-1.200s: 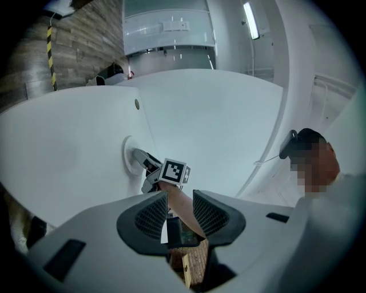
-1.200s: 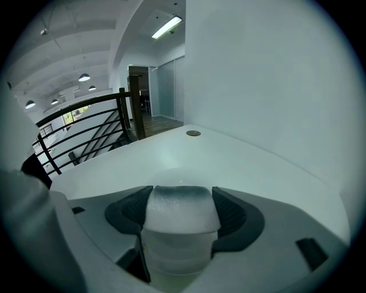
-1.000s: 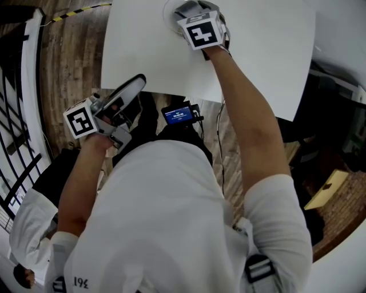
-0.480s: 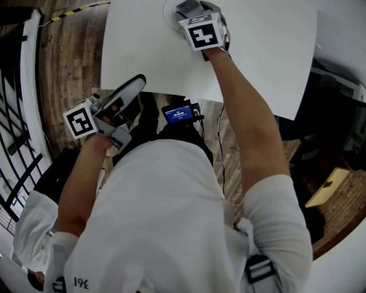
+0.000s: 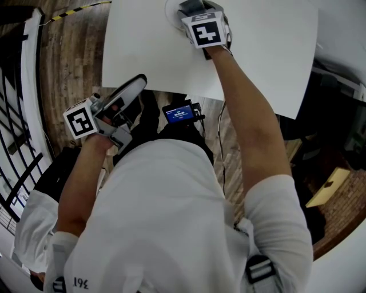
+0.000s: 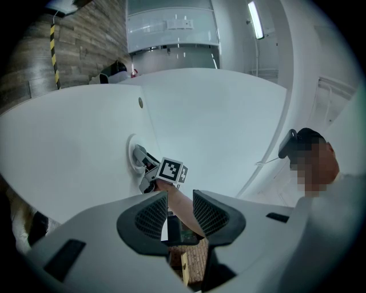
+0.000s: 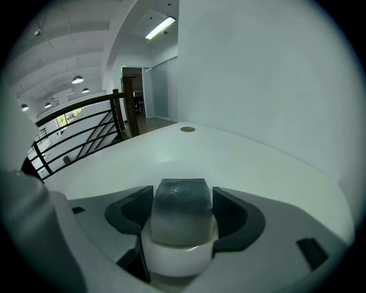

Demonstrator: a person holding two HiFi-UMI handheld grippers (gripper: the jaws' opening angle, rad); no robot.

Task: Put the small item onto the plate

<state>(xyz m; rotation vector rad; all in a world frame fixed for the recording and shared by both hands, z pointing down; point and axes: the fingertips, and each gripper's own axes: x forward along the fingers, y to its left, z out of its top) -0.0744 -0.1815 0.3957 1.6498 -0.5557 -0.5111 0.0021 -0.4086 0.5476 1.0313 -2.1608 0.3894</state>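
Observation:
The small item (image 7: 180,214), a dark grey rounded block on a white base, sits clamped between the pads of my right gripper (image 7: 181,200). In the head view that gripper (image 5: 191,8) reaches over the white plate (image 5: 170,11) at the far edge of the white table (image 5: 257,51), and it hides the item. From the left gripper view the plate (image 6: 131,163) shows under the right gripper (image 6: 141,155). My left gripper (image 5: 136,84) hangs off the table near the person's body, its jaws (image 6: 180,200) a narrow gap apart and holding nothing.
A black railing (image 7: 86,134) runs beyond the table's far side. A small device with a lit blue screen (image 5: 178,114) sits at the person's waist. Wooden floor (image 5: 71,57) lies left of the table. A round hole (image 7: 187,129) marks the tabletop.
The right gripper has edged slightly farther over the plate, still holding the item. The left gripper has not moved.

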